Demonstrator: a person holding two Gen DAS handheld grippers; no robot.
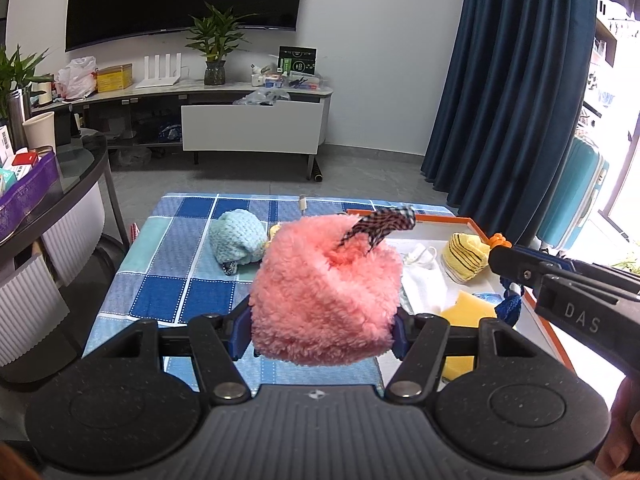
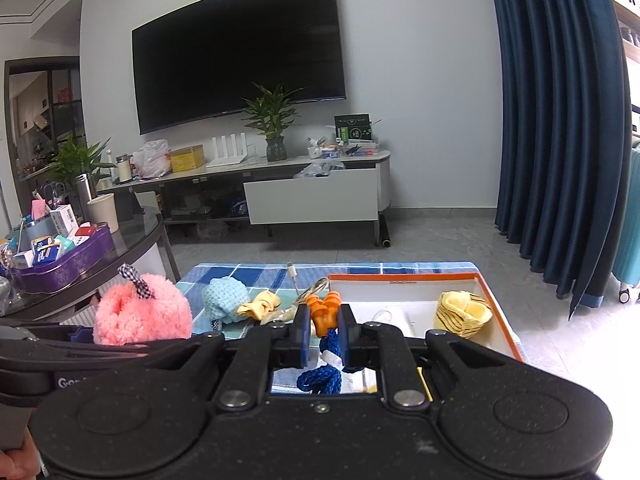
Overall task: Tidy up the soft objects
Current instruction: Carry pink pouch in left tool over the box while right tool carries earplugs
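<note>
The left gripper (image 1: 322,334) is squeezing a fluffy pink toy (image 1: 326,292) between its fingers, holding it up above the checked cloth (image 1: 172,264). The right gripper (image 2: 325,330) is pinching orange earplugs (image 2: 323,312) on a blue cord (image 2: 324,376), fingers nearly together. The cord is hanging down, maybe over the near edge of the box (image 2: 500,312). Inside the box a yellow striped toy (image 2: 462,314) is sitting at the far right. A light blue knit toy (image 2: 224,298) is lying on the cloth, left of the box.
</note>
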